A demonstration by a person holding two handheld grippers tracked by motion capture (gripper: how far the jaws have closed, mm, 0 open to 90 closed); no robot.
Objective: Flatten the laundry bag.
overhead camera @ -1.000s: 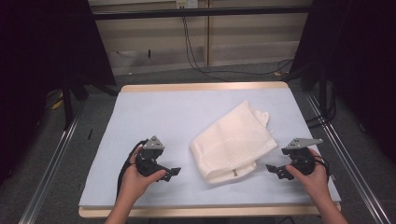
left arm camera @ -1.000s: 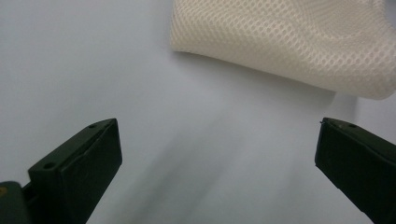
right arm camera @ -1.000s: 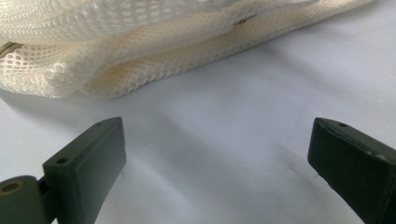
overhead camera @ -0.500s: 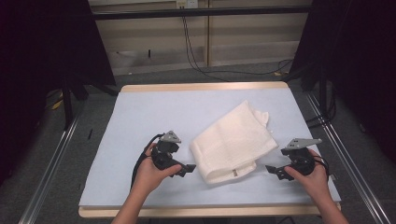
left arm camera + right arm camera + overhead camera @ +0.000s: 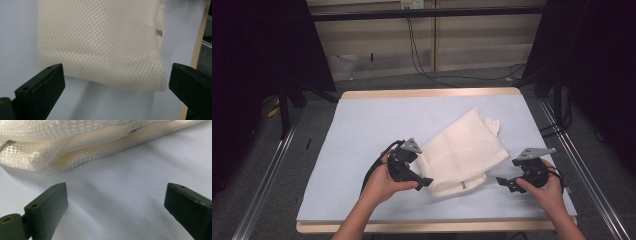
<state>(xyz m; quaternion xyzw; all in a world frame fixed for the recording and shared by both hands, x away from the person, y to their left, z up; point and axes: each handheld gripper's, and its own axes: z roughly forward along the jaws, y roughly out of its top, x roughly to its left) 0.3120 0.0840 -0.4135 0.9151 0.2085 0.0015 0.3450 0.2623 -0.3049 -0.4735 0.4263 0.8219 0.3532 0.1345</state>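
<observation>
Mesh bag just ahead of left gripper — jaws spread.

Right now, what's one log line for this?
left gripper: open, at white mesh bag | right gripper: open, apart from bag | bag: flat on pale blue table cover

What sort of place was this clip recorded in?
Probably a lab recording rig, not a home: a covered table flanked by metal rails, dark curtains, cables along the wall.
</observation>
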